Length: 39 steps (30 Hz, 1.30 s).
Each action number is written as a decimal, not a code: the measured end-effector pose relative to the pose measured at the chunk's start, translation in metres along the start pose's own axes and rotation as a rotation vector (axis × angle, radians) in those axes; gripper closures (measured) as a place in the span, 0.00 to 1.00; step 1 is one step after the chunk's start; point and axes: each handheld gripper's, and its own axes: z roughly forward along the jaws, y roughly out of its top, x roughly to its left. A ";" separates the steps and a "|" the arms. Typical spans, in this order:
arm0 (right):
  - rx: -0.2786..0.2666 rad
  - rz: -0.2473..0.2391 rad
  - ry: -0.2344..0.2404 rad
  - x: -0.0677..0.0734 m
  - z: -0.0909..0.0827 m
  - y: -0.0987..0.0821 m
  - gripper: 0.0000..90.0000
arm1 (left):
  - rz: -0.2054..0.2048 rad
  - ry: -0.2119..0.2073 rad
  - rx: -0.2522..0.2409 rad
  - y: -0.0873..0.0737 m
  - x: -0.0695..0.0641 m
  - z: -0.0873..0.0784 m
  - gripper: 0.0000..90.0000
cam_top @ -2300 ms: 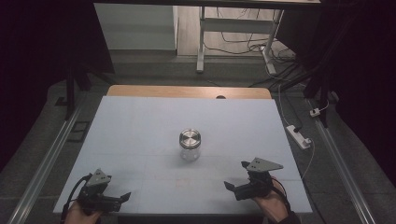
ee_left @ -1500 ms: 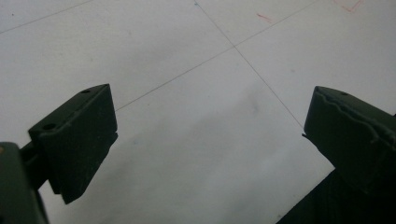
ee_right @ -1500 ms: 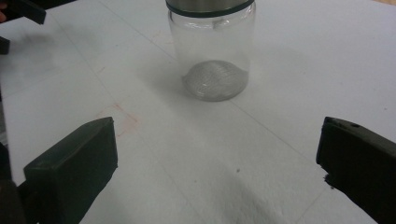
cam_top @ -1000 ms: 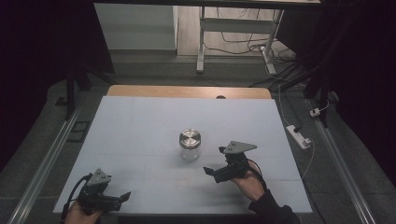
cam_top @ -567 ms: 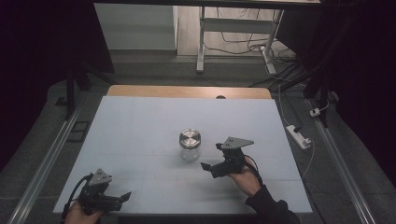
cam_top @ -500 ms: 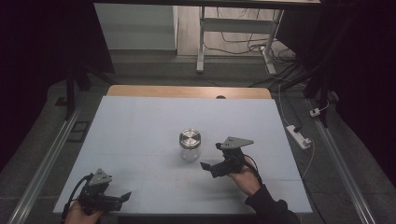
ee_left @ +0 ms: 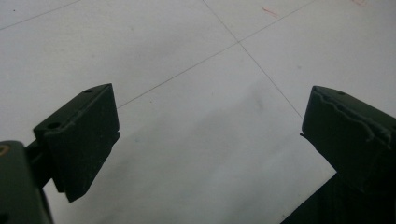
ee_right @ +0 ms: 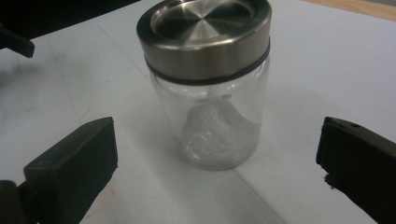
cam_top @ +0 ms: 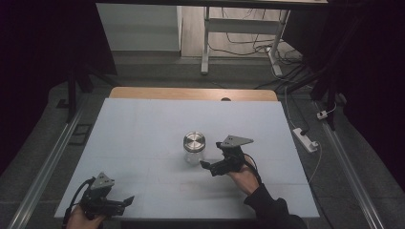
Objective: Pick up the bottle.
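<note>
Near the tabletop's middle, right claw point(cam_top: 206, 165) closes in on glass jar point(cam_top: 194, 147).
Since a second ago it has advanced, jaws spread, jar just ahead, ungripped; left claw point(cam_top: 128, 200) waits spread at the near-left corner.

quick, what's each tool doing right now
Left tool: open, nothing between its jaws.
Right tool: open, facing the clear glass jar with the steel lid, not touching it.

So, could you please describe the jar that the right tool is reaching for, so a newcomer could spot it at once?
Look at the pale blue-white table and go to its middle. There a small clear glass jar stands upright, just ahead of the open right tool. Its brushed steel lid and the white powder inside mark it out.
</note>
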 end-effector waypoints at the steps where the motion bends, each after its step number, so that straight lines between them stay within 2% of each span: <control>1: -0.002 0.001 -0.003 -0.001 0.002 0.001 0.00 | 0.000 0.000 0.000 0.000 0.000 0.000 0.06; 9: 0.035 0.023 0.009 -0.005 0.016 0.005 0.00 | -0.002 -0.006 -0.007 0.000 0.001 -0.001 0.05; 15: 0.091 -0.002 -0.013 -0.001 0.030 0.006 0.00 | 0.001 -0.006 -0.006 0.000 0.001 -0.001 0.05; 18: 0.107 -0.014 -0.006 0.000 0.036 0.006 0.00 | 0.002 -0.006 -0.006 0.000 0.001 -0.001 0.05; 21: 0.102 -0.005 0.004 0.002 0.043 0.008 0.00 | 0.002 -0.005 -0.006 0.000 0.000 -0.001 0.05; 29: 0.083 -0.051 -0.006 0.006 0.057 0.012 0.00 | 0.006 -0.005 -0.004 0.000 0.000 -0.001 0.05; 34: 0.063 -0.048 -0.007 0.008 0.060 0.014 0.00 | 0.010 -0.006 -0.002 0.000 0.000 0.000 0.05; 39: 0.036 -0.055 -0.027 0.008 0.061 0.014 0.10 | 0.010 -0.006 -0.002 0.000 0.000 0.000 0.05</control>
